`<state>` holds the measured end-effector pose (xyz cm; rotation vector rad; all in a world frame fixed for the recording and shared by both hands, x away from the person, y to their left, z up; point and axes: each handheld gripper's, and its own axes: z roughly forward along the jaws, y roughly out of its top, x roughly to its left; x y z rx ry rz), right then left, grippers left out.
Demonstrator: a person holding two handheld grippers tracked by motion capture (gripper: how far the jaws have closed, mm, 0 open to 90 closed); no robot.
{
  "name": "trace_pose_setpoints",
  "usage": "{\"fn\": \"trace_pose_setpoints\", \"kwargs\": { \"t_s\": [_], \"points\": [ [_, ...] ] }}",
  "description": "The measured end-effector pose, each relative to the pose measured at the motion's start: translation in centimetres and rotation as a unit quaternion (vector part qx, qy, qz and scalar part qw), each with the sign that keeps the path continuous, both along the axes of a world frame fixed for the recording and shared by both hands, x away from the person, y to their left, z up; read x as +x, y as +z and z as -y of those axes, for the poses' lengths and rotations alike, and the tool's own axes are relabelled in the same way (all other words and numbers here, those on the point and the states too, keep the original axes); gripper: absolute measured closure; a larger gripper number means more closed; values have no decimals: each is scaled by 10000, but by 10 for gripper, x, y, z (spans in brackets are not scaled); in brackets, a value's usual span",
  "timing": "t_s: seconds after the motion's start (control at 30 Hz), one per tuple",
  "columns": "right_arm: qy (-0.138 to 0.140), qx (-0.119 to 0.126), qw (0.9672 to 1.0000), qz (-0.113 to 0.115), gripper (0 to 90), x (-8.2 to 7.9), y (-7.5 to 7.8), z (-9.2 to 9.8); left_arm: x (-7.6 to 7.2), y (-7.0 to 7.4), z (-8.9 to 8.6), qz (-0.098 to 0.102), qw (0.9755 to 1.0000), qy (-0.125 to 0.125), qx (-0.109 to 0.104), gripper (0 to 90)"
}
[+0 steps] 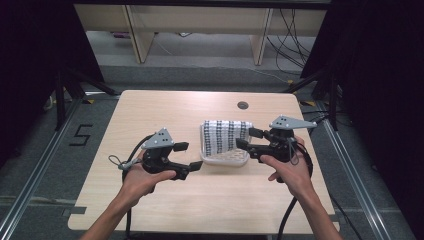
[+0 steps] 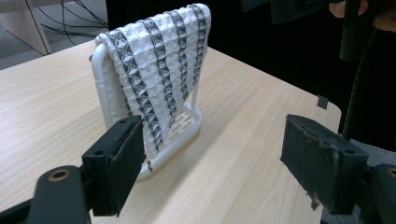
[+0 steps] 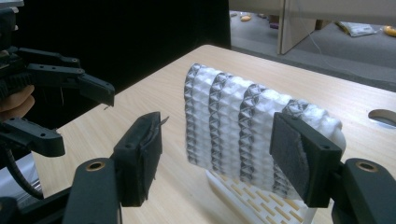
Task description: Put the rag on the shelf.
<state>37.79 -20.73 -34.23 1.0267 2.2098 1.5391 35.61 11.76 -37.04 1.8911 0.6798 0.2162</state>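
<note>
Draped over its white rack, the towel sits just off your right tool, jaws apart and empty; your left tool, also spread, is farther, toward the table's left edge.

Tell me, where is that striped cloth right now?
In the high view, the striped cloth hangs over a white rack at mid-table, between both grippers, nearer the right gripper.
</note>
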Motion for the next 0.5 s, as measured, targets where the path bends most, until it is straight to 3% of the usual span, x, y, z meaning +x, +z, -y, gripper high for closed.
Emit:
{"fn": "trace_pose_setpoints", "kwargs": {
  "t_s": [0.03, 0.17, 0.2, 0.23, 0.27, 0.3, 0.5],
  "points": [
    [34, 68, 9999, -115, 354, -3, -1, -1, -2, -1, 0, -15, 10000, -2, 20, 208],
    [16, 60, 9999, -118, 355, -8, -2, -1, -5, -4, -1, -9, 10000, -29, 27, 208],
    [59, 56, 10000, 1, 355, -7, -2, -1, -6, -5, -1, -15, 10000, -16, 22, 208],
    [121, 113, 9998, -105, 354, -8, -2, -2, -6, -5, -1, -20, 10000, -33, 16, 208],
    [103, 61, 9999, -9, 355, -8, -2, -1, -7, -6, -1, -21, 10000, -39, 23, 208],
    [97, 103, 9999, -93, 355, -11, -2, -2, -8, -6, -1, -22, 10000, -38, 31, 208],
    [180, 88, 9998, -40, 352, -15, -3, -3, -12, -10, -2, 0, 10000, -67, 73, 208]
  ]
}}
